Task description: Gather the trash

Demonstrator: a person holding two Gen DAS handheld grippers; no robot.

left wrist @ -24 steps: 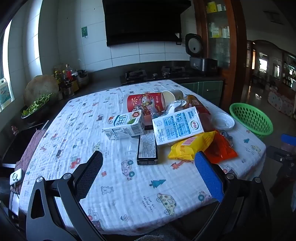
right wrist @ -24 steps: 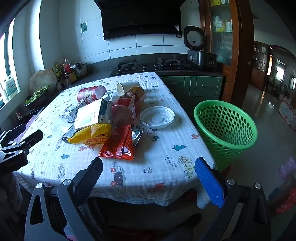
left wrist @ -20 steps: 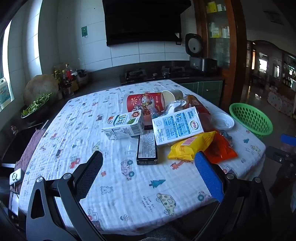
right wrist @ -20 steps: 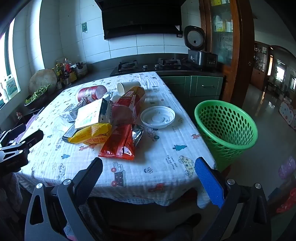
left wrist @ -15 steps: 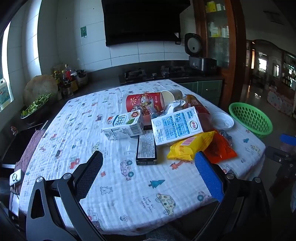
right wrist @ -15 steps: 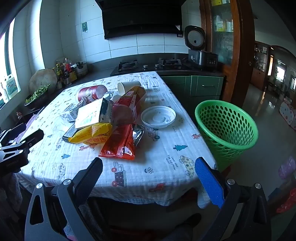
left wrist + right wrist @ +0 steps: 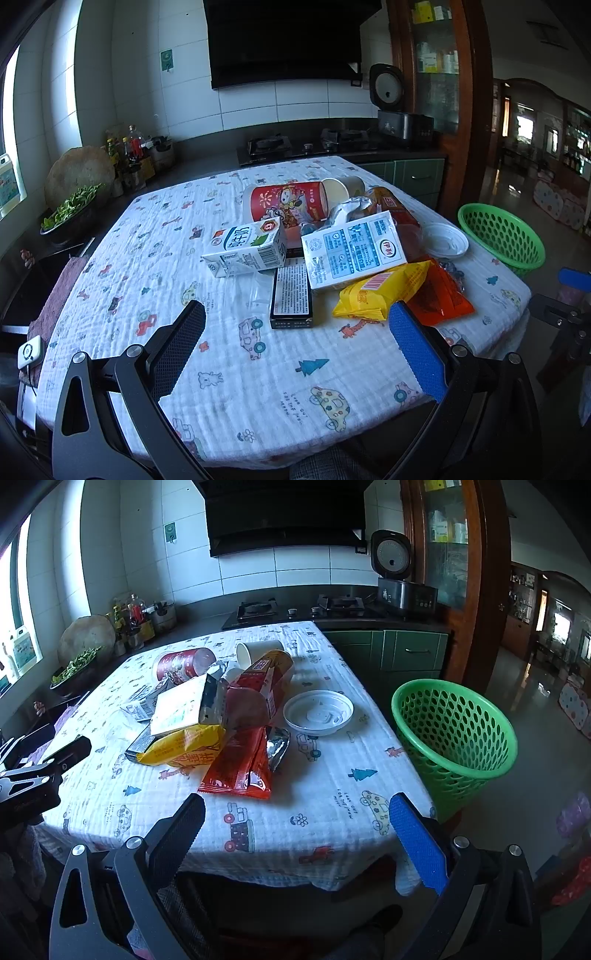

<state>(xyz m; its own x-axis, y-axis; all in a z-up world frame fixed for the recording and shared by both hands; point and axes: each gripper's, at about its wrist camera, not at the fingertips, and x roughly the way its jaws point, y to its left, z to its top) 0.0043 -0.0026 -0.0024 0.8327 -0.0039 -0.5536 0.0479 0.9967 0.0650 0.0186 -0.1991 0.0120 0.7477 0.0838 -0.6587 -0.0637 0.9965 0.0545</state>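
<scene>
A pile of trash lies on the table [image 7: 258, 387]: two milk cartons [image 7: 247, 251] [image 7: 352, 249], a dark flat box [image 7: 291, 295], a yellow wrapper [image 7: 380, 291], an orange-red wrapper [image 7: 240, 764], a red cup [image 7: 288, 206], paper cups and a white lid [image 7: 317, 712]. A green mesh basket [image 7: 454, 734] stands on the floor right of the table. My left gripper [image 7: 297, 328] is open and empty, just short of the dark box. My right gripper [image 7: 297, 825] is open and empty over the table's near edge, near the orange-red wrapper.
The table has a white cloth with cartoon prints [image 7: 332, 794]. A counter behind holds a stove [image 7: 306, 144], a rice cooker [image 7: 393, 561], bottles and a bowl of greens [image 7: 70, 210]. Tiled floor lies to the right of the basket.
</scene>
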